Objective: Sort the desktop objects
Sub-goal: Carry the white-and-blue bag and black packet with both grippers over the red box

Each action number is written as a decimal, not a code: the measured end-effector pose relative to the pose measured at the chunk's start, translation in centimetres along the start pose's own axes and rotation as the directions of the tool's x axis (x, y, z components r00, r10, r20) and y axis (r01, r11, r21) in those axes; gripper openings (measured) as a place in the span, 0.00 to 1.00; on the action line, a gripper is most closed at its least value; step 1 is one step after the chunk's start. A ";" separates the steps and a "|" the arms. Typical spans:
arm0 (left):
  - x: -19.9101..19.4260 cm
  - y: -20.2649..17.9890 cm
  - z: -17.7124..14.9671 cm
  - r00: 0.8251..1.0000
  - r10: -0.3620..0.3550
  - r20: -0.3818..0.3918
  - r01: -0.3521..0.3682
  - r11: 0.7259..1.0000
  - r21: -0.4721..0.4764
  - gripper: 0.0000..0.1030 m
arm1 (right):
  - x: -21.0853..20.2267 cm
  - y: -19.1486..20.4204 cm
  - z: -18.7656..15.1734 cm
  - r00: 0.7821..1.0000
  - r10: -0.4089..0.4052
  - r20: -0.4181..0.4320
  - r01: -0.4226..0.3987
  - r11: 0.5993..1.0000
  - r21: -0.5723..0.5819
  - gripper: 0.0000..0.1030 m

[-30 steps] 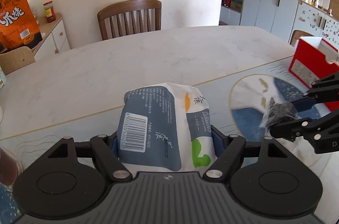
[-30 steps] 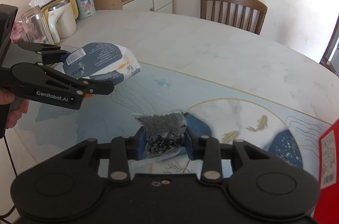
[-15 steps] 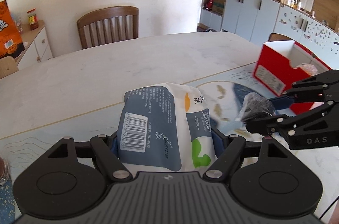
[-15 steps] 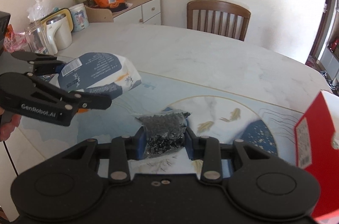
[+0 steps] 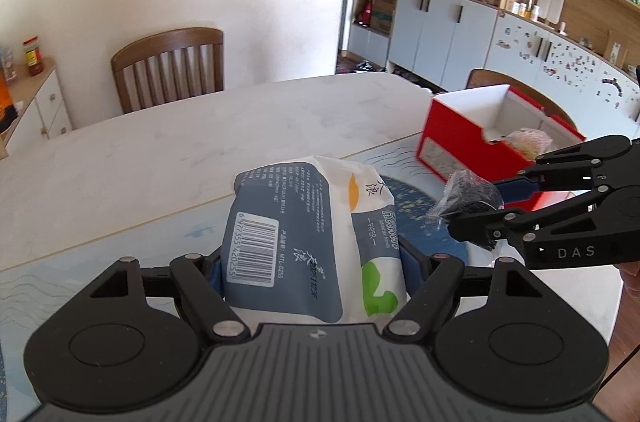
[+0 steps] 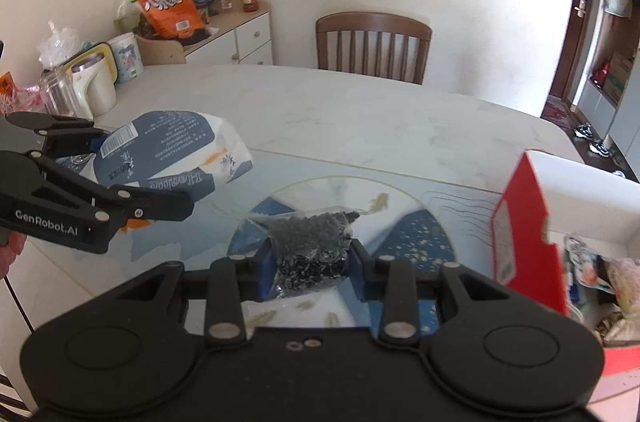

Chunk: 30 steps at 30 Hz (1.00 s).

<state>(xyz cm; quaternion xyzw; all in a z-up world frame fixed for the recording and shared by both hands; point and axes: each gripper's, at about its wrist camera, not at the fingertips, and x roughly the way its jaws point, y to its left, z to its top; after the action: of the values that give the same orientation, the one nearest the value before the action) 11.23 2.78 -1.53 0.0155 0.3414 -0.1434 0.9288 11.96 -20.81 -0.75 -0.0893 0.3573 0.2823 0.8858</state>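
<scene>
- Left wrist view: the left claw (image 5: 312,262) clamps a blue-and-white tissue pack (image 5: 304,238), held off the desk (image 5: 160,158). To its right, the right claw (image 5: 476,210) pinches a clear bag of black granules (image 5: 466,192); the open red box (image 5: 480,138) stands just beyond.
- Right wrist view: the right claw (image 6: 310,262), narrow, grips the bag of black granules (image 6: 310,242). The red box (image 6: 528,238) is close on its right; the left claw (image 6: 132,178) holds the tissue pack (image 6: 168,150) to its left.

Tissue pack (image 5: 308,242) blue-white; box (image 5: 472,146) red; small bag (image 6: 310,246) black, perhaps seeds.
</scene>
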 end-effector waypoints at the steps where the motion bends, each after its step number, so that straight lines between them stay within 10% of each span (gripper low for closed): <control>1: 0.0 -0.5 0.2 1.000 -0.008 -0.001 0.008 1.000 0.002 0.76 | -0.4 -0.3 -0.1 1.000 -0.004 0.003 0.004 1.000 0.005 0.35; 30: 3.5 -14.5 6.1 0.994 -0.087 0.060 0.079 0.990 0.120 0.76 | -8.3 -15.0 -2.6 0.989 -0.144 0.043 0.137 0.982 0.128 0.35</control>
<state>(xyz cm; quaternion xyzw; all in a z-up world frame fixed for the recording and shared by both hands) 13.55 -12.75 1.90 0.0511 0.3022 -0.2022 0.9302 14.08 -37.75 2.40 -0.0516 0.3440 0.1985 0.9163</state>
